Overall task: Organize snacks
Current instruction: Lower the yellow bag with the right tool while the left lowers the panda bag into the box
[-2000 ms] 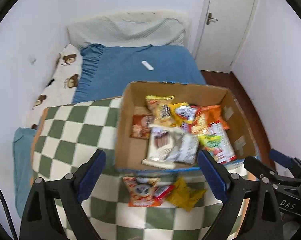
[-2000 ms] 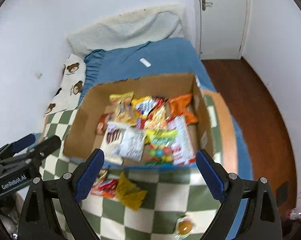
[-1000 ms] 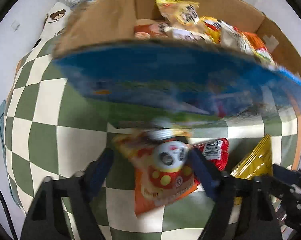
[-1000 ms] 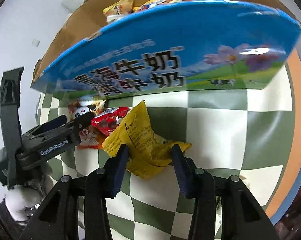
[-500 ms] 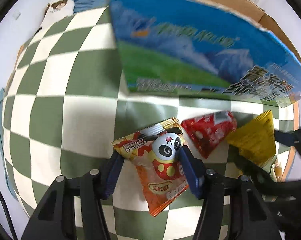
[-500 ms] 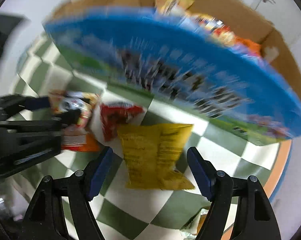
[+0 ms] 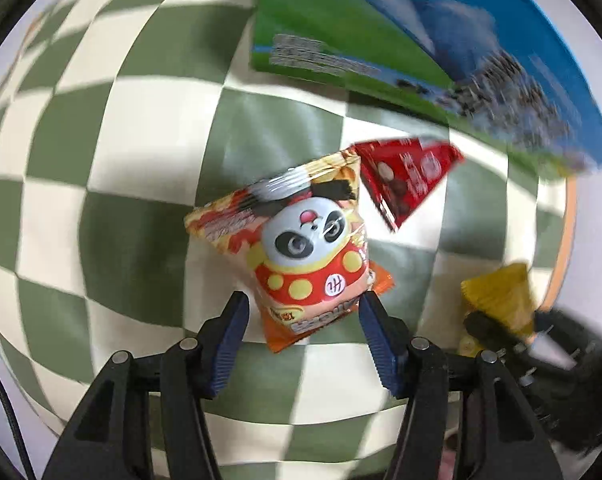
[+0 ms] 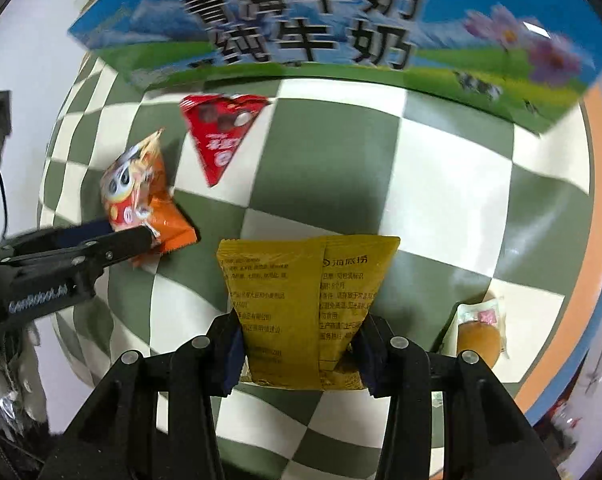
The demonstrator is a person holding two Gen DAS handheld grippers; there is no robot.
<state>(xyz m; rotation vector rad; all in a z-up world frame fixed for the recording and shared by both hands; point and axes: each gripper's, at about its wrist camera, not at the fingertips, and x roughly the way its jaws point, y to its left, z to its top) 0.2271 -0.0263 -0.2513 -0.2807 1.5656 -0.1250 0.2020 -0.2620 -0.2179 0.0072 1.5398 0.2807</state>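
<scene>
Your left gripper point(image 7: 301, 320) has its jaws closed on the lower part of the panda bag point(image 7: 301, 248), an orange snack pack with a panda face, which points away from you over the checked cloth point(image 7: 141, 160); the right wrist view shows the same bag point(image 8: 141, 200) pinched at its orange end by that gripper point(image 8: 141, 240). Your right gripper point(image 8: 299, 344) grips the yellow bag point(image 8: 305, 304), jaws pressed against both of its side edges, printed back facing the camera; from the left wrist view that bag point(image 7: 497, 296) shows blurred at the right, with dark gripper parts across its lower edge. Between the two bags, nearer the box, lies the red pack point(image 8: 221, 136), a triangle with chocolate balls printed on it, flat on the cloth and just beside the panda bag's top corner point(image 7: 405, 176). Behind all three stands the box point(image 8: 341, 32), its blue and green side printed with large Chinese characters, close to the red pack. To the right of the yellow bag a small wrapped bun point(image 8: 479, 336) lies on the cloth near the desk's orange edge point(image 8: 589, 240).
</scene>
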